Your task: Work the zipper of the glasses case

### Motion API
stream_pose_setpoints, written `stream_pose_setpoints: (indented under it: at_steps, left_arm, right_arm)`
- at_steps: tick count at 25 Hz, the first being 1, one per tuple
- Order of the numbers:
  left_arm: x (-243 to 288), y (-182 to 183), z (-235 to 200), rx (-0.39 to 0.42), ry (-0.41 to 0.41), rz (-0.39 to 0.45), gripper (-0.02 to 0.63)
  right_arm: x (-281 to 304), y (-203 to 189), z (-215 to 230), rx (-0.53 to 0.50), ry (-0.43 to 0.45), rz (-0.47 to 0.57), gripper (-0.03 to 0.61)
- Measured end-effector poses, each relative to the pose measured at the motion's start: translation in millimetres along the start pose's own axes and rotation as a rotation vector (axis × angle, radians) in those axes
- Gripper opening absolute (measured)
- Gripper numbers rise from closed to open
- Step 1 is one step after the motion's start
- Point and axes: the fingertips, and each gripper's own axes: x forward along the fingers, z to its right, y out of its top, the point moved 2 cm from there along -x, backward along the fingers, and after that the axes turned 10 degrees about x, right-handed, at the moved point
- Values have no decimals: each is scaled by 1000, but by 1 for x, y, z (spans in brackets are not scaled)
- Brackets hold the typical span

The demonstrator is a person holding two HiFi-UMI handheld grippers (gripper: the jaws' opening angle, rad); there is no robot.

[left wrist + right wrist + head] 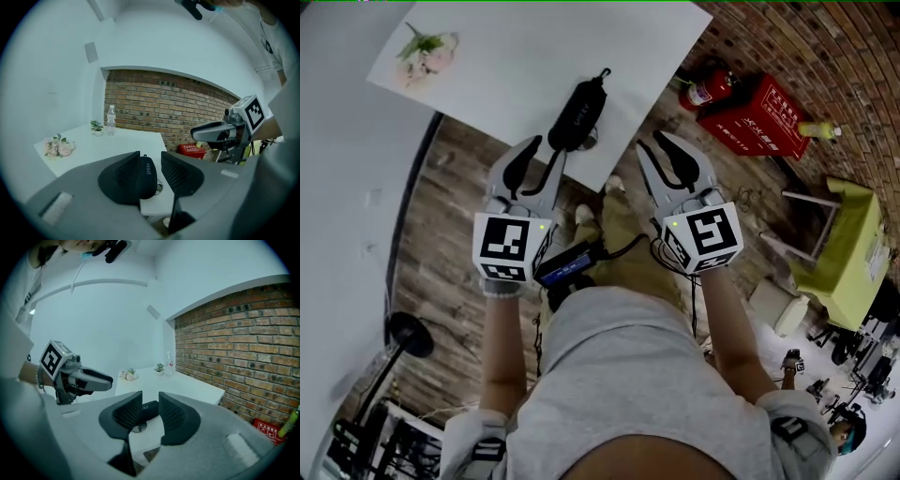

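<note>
A black zippered glasses case (578, 114) lies on the white table (516, 56) close to its front edge, its loop end pointing away from me. My left gripper (536, 159) hovers just short of the case's near end; in the left gripper view its jaws (151, 157) stand apart, with the case (146, 180) showing beyond the gap and no pad pressing on it. My right gripper (661, 150) hangs to the right of the case, off the table's edge. It is open (150, 397) and empty, with the case (149, 409) lying ahead of it.
A small round metal piece (589, 141) sits by the case's near end. Pink flowers (427, 52) lie at the table's far left; a bottle (111, 120) and small plant (97, 127) stand at the back. On the floor to the right are a fire extinguisher (708, 89), a red box (755, 117) and a yellow-green stool (844, 244).
</note>
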Motion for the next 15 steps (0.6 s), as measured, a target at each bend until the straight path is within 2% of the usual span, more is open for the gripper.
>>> stream_pose_setpoints:
  at_steps: [11, 15]
  left_arm:
    - [61, -30, -9, -10, -28, -106, 160]
    - [81, -40, -9, -14, -31, -139, 189]
  right_arm:
    - [26, -18, 24, 18, 21, -69, 104]
    - [37, -25, 34, 19, 30, -94, 104]
